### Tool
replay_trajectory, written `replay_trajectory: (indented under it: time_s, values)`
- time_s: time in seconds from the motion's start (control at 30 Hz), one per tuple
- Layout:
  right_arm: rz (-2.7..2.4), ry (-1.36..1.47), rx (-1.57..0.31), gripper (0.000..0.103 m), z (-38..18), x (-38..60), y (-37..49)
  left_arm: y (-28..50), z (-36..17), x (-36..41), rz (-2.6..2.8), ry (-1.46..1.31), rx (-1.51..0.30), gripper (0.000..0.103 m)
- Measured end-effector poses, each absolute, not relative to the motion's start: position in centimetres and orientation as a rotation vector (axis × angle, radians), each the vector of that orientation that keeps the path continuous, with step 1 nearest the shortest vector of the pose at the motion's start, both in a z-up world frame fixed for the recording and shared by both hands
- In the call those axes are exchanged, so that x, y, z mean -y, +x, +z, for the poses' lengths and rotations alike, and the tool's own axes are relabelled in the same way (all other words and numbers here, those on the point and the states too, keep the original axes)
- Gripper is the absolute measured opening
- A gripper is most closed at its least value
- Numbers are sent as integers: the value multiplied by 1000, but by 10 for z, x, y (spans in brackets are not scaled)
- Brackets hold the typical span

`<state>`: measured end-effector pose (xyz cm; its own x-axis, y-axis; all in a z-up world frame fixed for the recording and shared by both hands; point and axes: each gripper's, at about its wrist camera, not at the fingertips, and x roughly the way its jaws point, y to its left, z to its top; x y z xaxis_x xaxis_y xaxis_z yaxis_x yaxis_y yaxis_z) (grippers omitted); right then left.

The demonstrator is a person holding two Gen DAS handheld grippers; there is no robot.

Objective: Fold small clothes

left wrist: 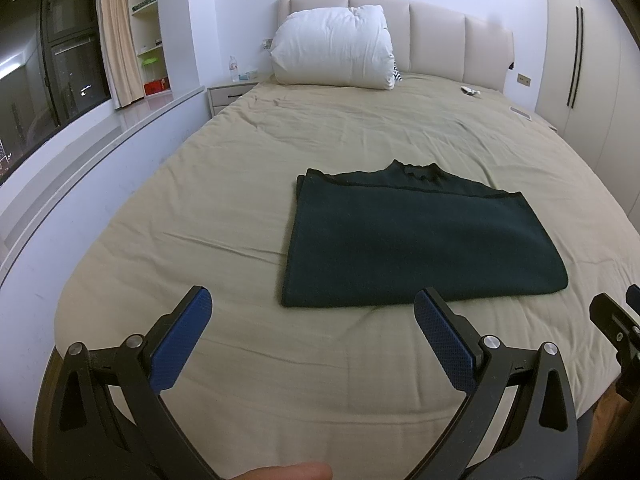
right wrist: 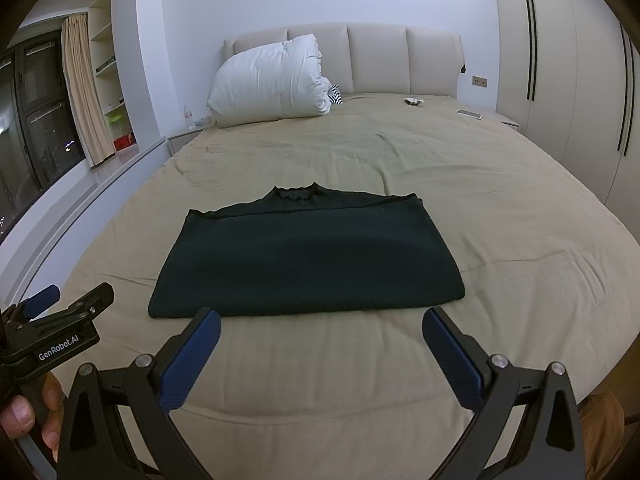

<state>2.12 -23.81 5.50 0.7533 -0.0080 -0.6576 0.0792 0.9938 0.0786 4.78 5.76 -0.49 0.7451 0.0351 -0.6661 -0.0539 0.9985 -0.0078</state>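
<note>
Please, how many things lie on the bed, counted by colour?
Dark green: 1, folded sweater
White: 3, duvet bundle, phone, small crumpled item
Black-and-white striped: 1, cloth beside the bundle
Total: 5

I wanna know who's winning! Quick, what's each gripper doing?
Left gripper: open, holding nothing, short of the dark green top.
Right gripper: open, holding nothing too.
</note>
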Motion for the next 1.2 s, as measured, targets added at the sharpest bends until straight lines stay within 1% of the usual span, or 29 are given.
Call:
replay_trajectory:
  time_s: [0.67, 1.2]
  values:
    - [-49, 105, -720, 103, 56, 239, 21, 47, -9, -58, 46, -26, -736, 103]
    - [-57, 126, -757, 103, 38, 255, 32, 67, -24, -61, 30, -13, -780, 103]
